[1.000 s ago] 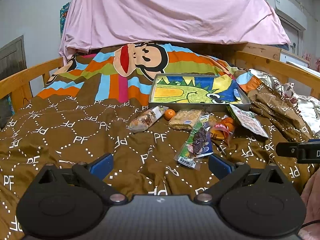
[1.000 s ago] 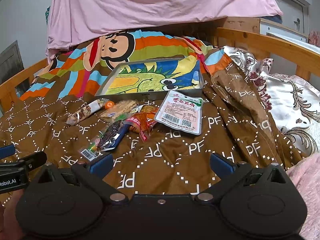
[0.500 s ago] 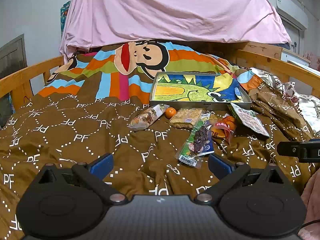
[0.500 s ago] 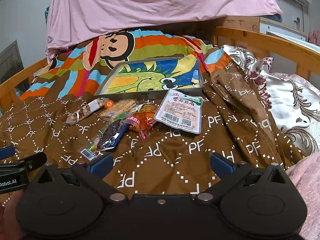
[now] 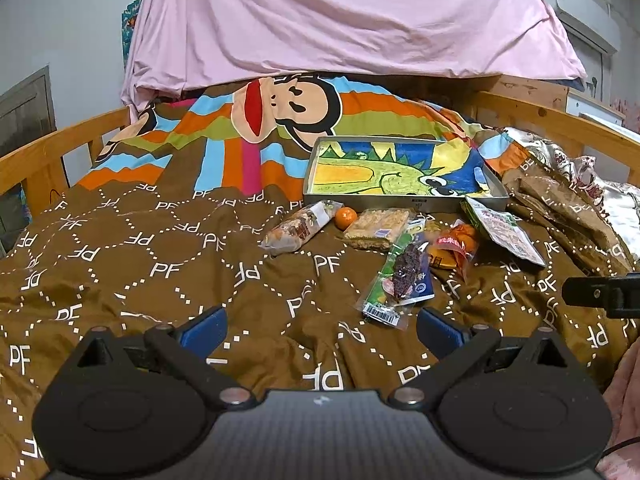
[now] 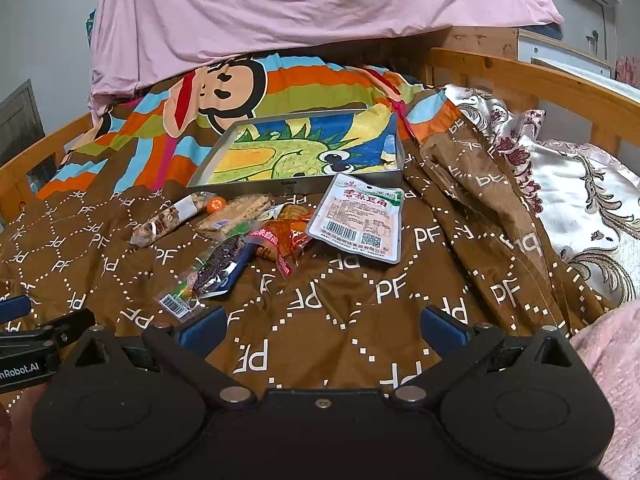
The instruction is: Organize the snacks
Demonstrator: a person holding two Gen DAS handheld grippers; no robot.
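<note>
Several snacks lie on a brown quilt in front of a metal tray (image 5: 404,202) (image 6: 296,188) with a dinosaur picture. They include a nut bar (image 5: 298,230) (image 6: 168,220), a small orange (image 5: 345,217) (image 6: 216,204), a cracker pack (image 5: 378,226) (image 6: 236,218), a dark-filled green packet (image 5: 402,278) (image 6: 212,270), an orange-red packet (image 5: 454,246) (image 6: 282,238) and a white-green pouch (image 5: 504,230) (image 6: 358,216). My left gripper (image 5: 320,326) is open and empty, short of the snacks. My right gripper (image 6: 322,326) is open and empty, below the pouch.
Wooden bed rails (image 5: 48,152) (image 6: 540,80) run along both sides. A pink sheet (image 5: 340,20) hangs behind the tray. A patterned silver-white cover (image 6: 588,200) lies at the right. The other gripper shows at each view's edge (image 5: 604,294) (image 6: 28,340).
Both views have shifted slightly; the snacks sit a little higher and nearer in frame. Nothing was taken hold of, and both grippers stay open.
</note>
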